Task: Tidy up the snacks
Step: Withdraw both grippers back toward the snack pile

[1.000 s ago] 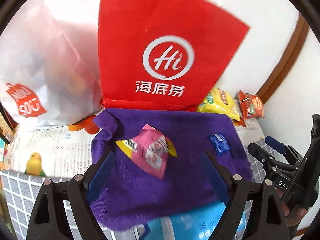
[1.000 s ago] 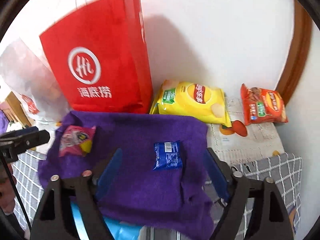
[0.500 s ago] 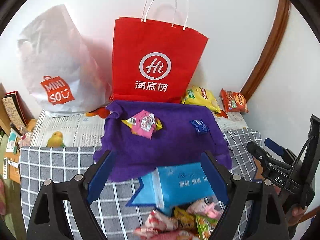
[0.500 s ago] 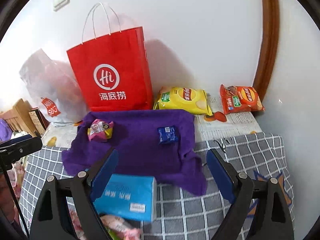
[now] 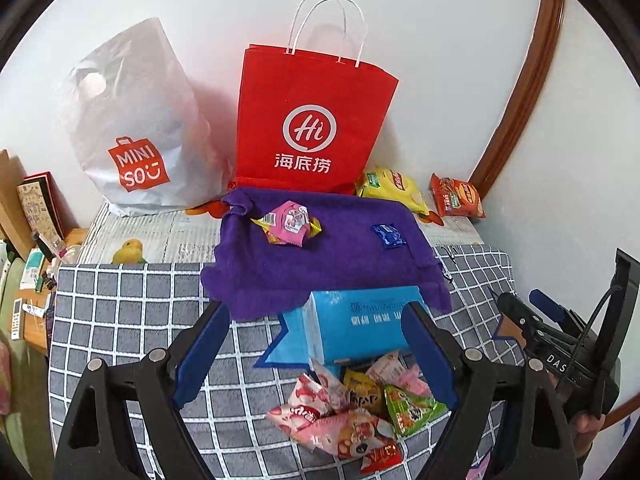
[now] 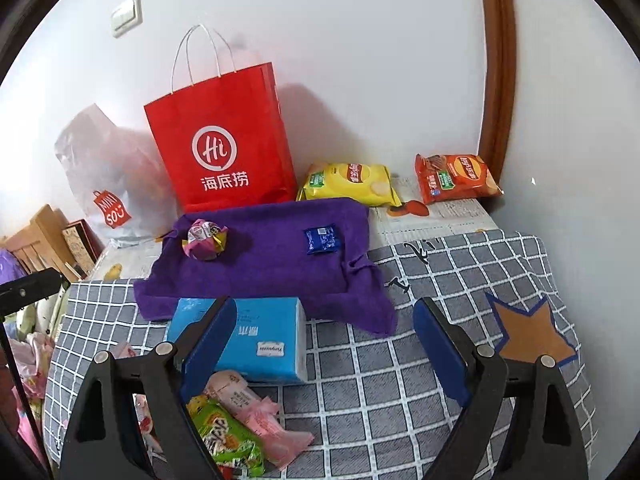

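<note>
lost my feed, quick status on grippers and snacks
Left gripper and right gripper open, empty. Two snacks on purple towel; snack pile near tissue box. Nothing blocking.

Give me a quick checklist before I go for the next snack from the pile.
1. Left gripper open, nothing held: ok.
2. Right gripper open, nothing held: ok.
3. Snack pile in view, near the table's front edge: ok.
4. Purple cloth has bare room beside pink snack and blue packet: ok.
5. Blue tissue box lies between pile and cloth: not ok.
6. Pile's full contents: cannot tell.
</note>
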`<state>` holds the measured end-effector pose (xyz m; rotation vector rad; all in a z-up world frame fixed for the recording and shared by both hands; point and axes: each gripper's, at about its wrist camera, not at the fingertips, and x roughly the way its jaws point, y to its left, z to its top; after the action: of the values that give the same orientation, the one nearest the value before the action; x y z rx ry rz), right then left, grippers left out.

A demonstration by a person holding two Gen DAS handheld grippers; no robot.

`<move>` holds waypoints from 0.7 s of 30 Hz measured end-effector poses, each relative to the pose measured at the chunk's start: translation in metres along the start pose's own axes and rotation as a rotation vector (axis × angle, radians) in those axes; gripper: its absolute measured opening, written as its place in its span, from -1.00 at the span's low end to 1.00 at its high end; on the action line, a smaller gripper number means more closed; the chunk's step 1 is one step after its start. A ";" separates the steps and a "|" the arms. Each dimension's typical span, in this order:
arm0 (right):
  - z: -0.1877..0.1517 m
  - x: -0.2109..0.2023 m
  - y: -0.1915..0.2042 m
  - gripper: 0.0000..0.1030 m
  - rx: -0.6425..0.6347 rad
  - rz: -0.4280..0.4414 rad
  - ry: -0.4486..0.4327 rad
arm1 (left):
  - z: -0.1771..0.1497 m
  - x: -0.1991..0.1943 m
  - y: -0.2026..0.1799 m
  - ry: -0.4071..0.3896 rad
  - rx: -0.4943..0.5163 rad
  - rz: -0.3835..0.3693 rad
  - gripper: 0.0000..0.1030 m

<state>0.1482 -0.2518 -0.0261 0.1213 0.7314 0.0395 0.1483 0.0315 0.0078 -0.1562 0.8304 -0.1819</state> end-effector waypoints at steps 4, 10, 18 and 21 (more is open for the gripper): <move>-0.011 -0.006 0.000 0.72 0.002 0.013 0.003 | -0.007 -0.002 -0.001 0.004 0.006 -0.001 0.68; -0.026 -0.009 0.001 0.46 -0.004 0.033 0.023 | -0.013 -0.003 -0.001 0.013 0.011 -0.002 0.68; -0.033 -0.011 0.001 0.40 0.015 0.052 0.023 | -0.015 -0.006 -0.001 0.012 0.014 -0.003 0.68; -0.034 -0.010 0.002 0.40 0.016 0.058 0.027 | -0.015 -0.006 -0.001 0.012 0.014 -0.003 0.68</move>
<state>0.1181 -0.2477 -0.0444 0.1573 0.7548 0.0912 0.1328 0.0313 0.0018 -0.1430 0.8410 -0.1919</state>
